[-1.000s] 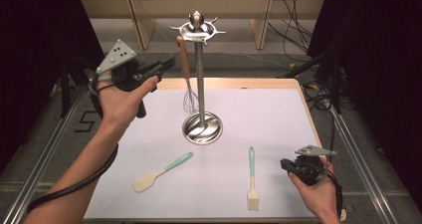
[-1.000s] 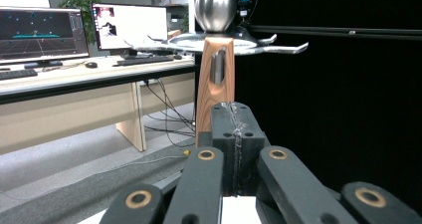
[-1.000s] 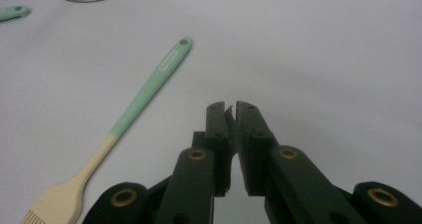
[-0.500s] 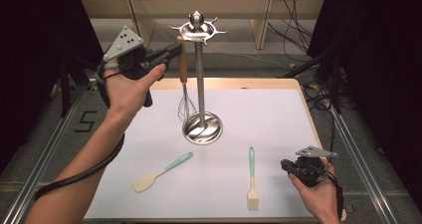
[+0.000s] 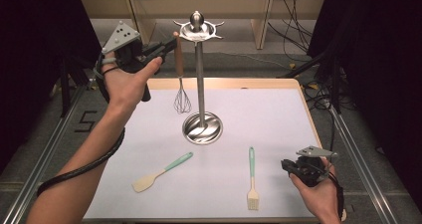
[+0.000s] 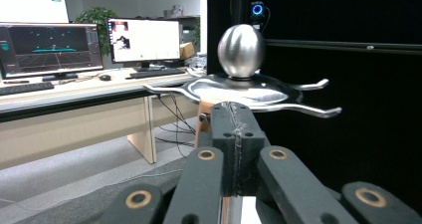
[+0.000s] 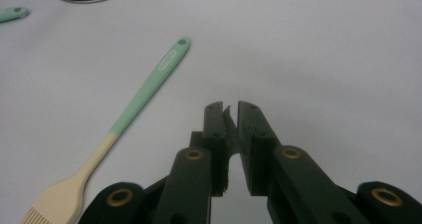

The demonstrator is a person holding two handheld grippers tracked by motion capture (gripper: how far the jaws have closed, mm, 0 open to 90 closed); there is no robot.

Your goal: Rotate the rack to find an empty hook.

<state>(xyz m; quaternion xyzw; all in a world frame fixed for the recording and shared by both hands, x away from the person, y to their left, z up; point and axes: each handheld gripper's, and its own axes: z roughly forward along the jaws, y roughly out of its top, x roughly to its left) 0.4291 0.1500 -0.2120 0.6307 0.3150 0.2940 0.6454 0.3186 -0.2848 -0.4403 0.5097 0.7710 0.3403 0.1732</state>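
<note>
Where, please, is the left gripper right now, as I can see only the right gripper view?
Observer: The left gripper is raised beside the top of the steel utensil stand, shut on the wooden handle of a whisk.
Operator: Thank you. Is the whisk hanging from a hook?
Observer: I cannot tell; in the left gripper view the handle's top sits just under the stand's hooked disc.
Operator: What else lies on the table besides my pastry brush?
Observer: A mint-handled spatula lies left of the pastry brush, toward the front of the white mat.
</note>
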